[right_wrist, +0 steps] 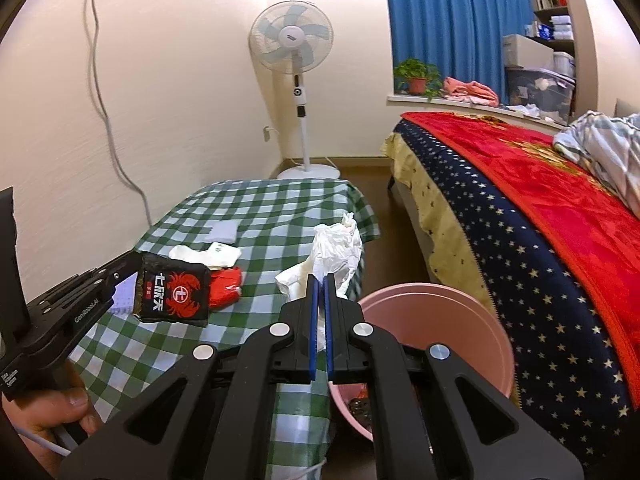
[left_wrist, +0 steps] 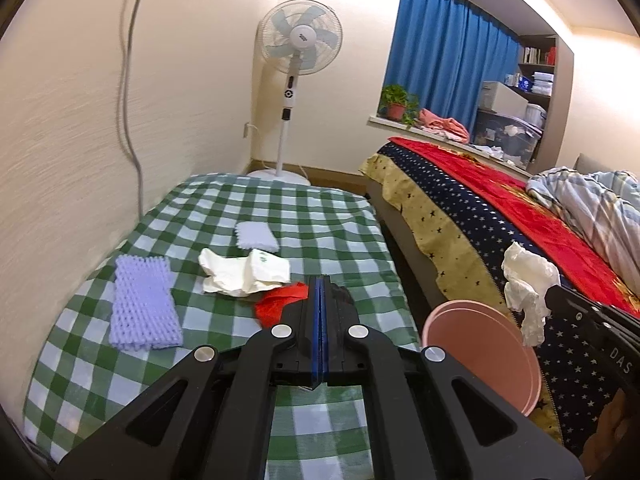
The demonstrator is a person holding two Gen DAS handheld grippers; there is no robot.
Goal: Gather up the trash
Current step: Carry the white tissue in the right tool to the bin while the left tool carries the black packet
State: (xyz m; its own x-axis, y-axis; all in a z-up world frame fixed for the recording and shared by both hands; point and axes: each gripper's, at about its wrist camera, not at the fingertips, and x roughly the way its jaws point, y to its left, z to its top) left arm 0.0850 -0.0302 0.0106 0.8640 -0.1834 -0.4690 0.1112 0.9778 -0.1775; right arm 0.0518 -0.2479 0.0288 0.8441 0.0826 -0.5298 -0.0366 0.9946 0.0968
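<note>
"GenRobot.AI" gripper (right_wrist: 138,266), crab-logo packet (right_wrist: 173,294)

Tablecloth (left_wrist: 280,216): green-and-white check; on it two lilac foam nets (left_wrist: 144,304) (left_wrist: 256,236), white crumpled paper (left_wrist: 244,276) and a red wrapper (left_wrist: 280,300). Snack packet (right_wrist: 172,292): black with a red crab emblem; tissue wad (right_wrist: 336,252): white; bin (right_wrist: 472,320): pink. Bedspread (left_wrist: 480,216): navy with pale stars, yellow starred border, under a red blanket (left_wrist: 532,208); curtain (left_wrist: 444,52): blue; fan (left_wrist: 300,36): white with pale-blue blades.
</note>
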